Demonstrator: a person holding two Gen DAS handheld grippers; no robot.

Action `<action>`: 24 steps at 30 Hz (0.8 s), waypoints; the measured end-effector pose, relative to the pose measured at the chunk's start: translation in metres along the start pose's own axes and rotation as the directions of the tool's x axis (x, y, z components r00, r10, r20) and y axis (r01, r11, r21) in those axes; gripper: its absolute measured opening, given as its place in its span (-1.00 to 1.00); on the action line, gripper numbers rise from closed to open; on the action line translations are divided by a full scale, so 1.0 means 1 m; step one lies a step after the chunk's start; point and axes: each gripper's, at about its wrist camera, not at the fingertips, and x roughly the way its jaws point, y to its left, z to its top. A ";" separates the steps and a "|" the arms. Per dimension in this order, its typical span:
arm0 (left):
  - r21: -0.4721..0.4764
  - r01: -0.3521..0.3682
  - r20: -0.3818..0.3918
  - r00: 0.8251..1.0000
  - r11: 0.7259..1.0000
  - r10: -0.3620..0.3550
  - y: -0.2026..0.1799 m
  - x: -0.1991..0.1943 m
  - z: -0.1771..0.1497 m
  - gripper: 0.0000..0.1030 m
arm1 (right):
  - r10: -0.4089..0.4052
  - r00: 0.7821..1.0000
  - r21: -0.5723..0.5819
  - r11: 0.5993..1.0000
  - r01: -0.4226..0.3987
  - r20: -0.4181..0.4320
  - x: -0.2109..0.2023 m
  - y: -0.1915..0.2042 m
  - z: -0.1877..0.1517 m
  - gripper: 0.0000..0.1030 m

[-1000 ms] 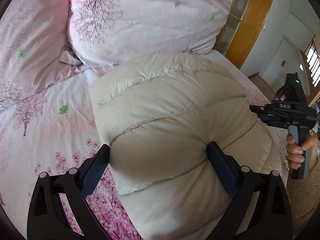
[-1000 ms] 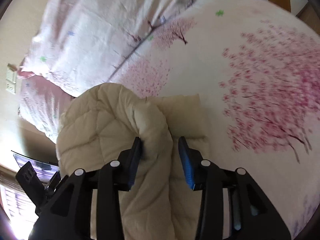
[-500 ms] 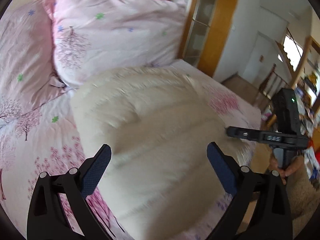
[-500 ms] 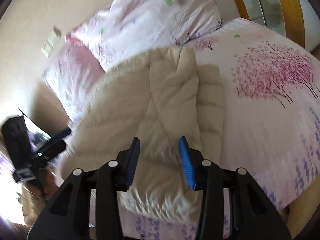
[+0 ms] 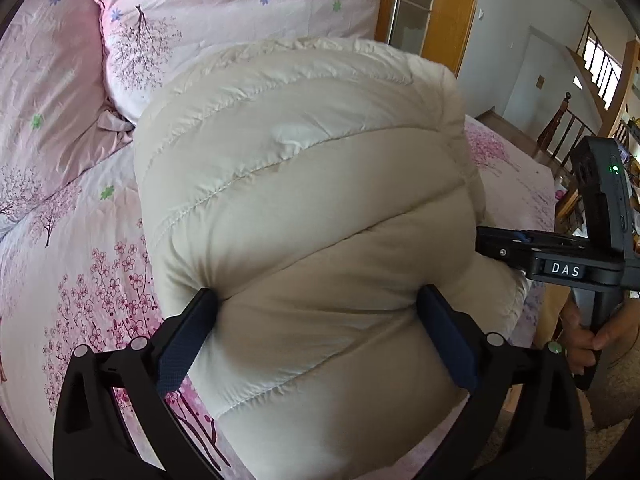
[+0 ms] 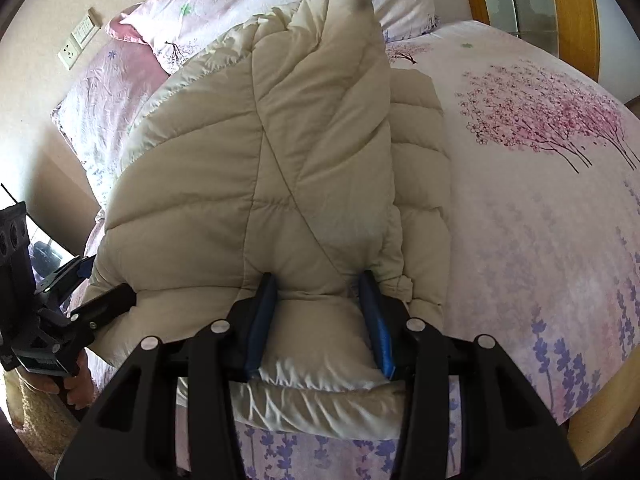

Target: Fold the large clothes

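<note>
A cream quilted puffer jacket (image 5: pixel 304 184) lies bunched and folded on the pink floral bed. My left gripper (image 5: pixel 320 312) is wide, its jaws pressed into both sides of the jacket's near fold. My right gripper (image 6: pixel 320 292) is narrower, its jaws squeezing a thick fold of the same jacket (image 6: pixel 280 152) near the bed's front edge. The right gripper also shows in the left wrist view (image 5: pixel 560 264), at the jacket's right side. The left gripper shows in the right wrist view (image 6: pixel 80 312), at the jacket's left.
Pink floral pillows (image 5: pixel 224 12) lie behind the jacket at the headboard. The floral bed sheet (image 6: pixel 540 200) spreads to the right. A wooden door frame (image 5: pixel 448 12) and stairs stand beyond the bed. A wall socket (image 6: pixel 78 42) is above the pillows.
Both grippers pulled back off the jacket half a second ago and have now come forward again, pressing into its folds. The jacket has been bundled higher toward the pillows.
</note>
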 end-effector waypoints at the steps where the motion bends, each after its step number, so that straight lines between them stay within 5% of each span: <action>1: 0.003 -0.003 0.003 1.000 1.000 0.003 -0.001 -0.001 -0.001 0.95 | 0.004 1.000 0.004 1.000 -0.004 -0.004 0.001 -0.001 0.001 -0.17; 9: -0.026 -0.006 0.013 1.000 1.000 0.006 0.000 -0.006 -0.001 0.97 | 0.000 0.999 -0.003 1.000 0.000 -0.042 -0.005 0.001 0.002 -0.03; 14: -0.165 0.045 0.036 0.999 0.985 -0.039 0.024 -0.028 -0.001 0.97 | 0.042 0.998 0.027 0.999 -0.041 -0.046 -0.031 0.003 0.022 0.97; 21: -0.374 0.094 0.135 0.990 0.923 -0.046 0.085 -0.043 0.001 0.97 | -0.163 0.980 -0.005 0.987 0.163 -0.118 -0.039 -0.007 0.061 0.96; 24: -0.454 0.151 0.109 0.988 0.878 -0.113 0.110 -0.029 0.000 0.97 | -0.073 0.994 0.087 0.993 0.080 -0.082 -0.036 -0.028 0.074 0.96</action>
